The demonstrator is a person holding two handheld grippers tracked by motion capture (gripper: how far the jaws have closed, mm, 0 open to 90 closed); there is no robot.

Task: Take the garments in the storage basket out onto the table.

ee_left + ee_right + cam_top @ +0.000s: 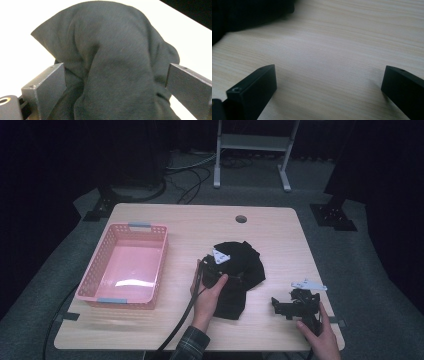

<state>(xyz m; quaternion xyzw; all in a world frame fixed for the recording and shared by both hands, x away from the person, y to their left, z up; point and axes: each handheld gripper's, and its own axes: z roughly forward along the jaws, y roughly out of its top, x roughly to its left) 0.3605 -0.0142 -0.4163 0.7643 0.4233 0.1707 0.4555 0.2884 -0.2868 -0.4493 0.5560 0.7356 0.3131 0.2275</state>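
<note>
Black cloth [239, 272] is lying bunched up mid-bench, right of the pink basket [125, 265] and well apart from it. We're holding the left gripper [218, 265] right on top of the cloth; in the left gripper view its fingers [47, 85] are standing spread wide, with a raised hump of fabric sitting between them, not pinched yet. We're keeping the right gripper [295, 306] low near the bench's [280, 235] front right corner, apart from the cloth. In the right gripper view its fingers [254, 86] are also sitting spread, bare light wood between them, with the cloth's edge showing at top left.
</note>
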